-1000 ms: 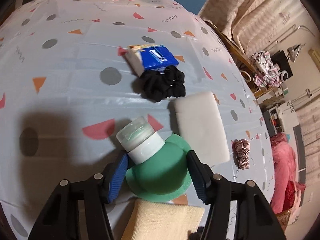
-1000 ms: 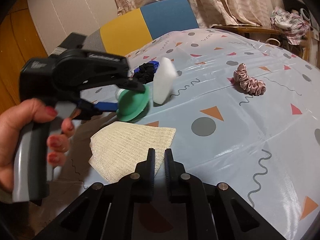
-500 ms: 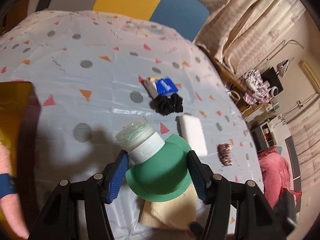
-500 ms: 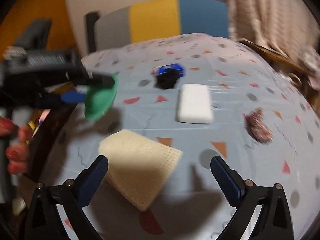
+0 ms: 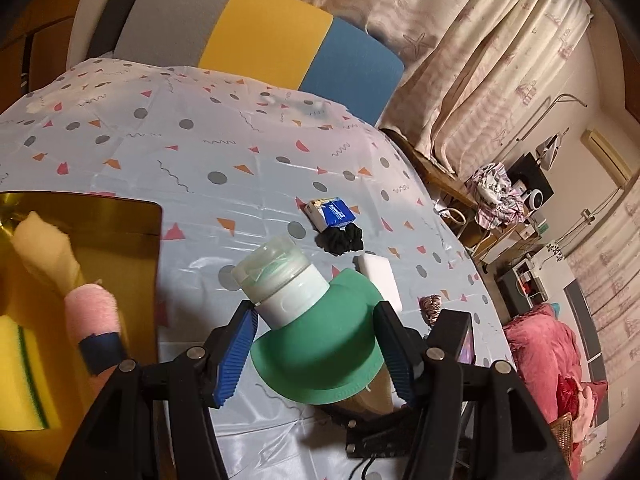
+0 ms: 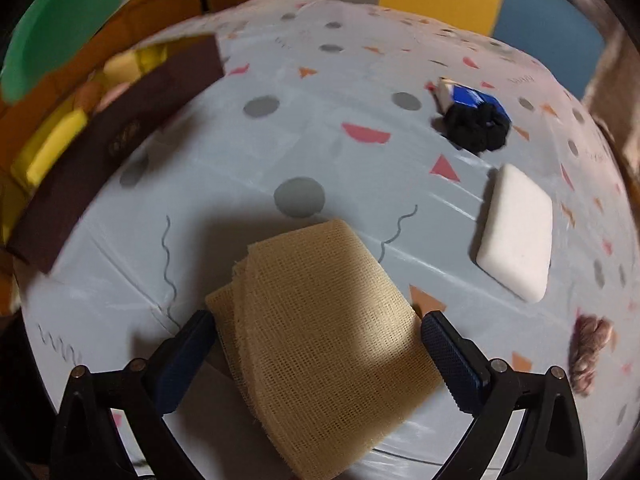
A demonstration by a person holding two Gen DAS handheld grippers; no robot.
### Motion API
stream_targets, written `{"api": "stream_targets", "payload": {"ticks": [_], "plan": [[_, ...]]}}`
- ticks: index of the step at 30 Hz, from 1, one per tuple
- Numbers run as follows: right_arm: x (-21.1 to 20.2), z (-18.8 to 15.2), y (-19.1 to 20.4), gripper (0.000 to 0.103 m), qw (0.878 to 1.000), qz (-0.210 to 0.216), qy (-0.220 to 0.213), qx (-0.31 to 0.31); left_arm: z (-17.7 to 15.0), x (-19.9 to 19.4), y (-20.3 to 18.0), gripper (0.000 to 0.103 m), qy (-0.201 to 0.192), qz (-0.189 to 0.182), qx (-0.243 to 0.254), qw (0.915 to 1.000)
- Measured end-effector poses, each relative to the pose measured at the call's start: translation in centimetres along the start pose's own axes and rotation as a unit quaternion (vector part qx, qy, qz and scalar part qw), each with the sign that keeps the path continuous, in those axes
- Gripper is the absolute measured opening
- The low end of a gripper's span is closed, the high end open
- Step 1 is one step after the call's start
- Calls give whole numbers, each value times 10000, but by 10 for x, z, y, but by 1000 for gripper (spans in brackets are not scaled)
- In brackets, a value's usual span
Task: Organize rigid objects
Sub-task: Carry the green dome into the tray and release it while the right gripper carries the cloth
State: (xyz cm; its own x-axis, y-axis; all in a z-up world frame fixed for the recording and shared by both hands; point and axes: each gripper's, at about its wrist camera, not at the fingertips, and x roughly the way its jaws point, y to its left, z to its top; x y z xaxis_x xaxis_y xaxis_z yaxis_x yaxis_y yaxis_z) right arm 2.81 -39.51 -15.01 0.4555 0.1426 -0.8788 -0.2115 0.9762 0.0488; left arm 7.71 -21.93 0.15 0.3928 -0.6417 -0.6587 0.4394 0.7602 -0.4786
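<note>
The table carries a box at its left edge. A folded cloth lies near the front edge between the spread, released fingers of the right gripper. The left gripper hangs above the table beside the box, clenched on a green bottle, cap forward.

Green bottle blurred and cut off at my right view's upper left, box contents smeared at left edge, beige cloth mostly hidden under the bottle in my left view.
</note>
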Motion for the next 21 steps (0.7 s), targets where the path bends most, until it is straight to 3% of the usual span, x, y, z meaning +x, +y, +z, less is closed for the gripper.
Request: {"api": "stream_targets", "payload": {"ticks": [4, 6, 13, 17, 19, 21], "plan": [[-9, -5, -4, 86, 9996, 92, -112, 258, -3, -13, 9, 61, -79, 9, -19, 10000], [-14, -7, -2, 74, 9993, 135, -154, 328, -6, -19, 15, 61, -117, 11, -67, 9999], [-24, -12, 6, 48, 9969, 9, -446, 649, -14, -43, 38, 61, -246, 11, -216, 9995], [-35, -14, 8, 27, 9919, -83, -757, 1021, -16, -59, 54, 61, -382, 85, -307, 9988], [-37, -13, 10, 5, 9894, -67, -866, 1161, -17, -67, 62, 62, -440, 121, -365, 9983], [-41, -14, 12, 0, 9868, -135, -968, 1289, -19, -73, 71, 62, -485, 159, -411, 9979]]}}
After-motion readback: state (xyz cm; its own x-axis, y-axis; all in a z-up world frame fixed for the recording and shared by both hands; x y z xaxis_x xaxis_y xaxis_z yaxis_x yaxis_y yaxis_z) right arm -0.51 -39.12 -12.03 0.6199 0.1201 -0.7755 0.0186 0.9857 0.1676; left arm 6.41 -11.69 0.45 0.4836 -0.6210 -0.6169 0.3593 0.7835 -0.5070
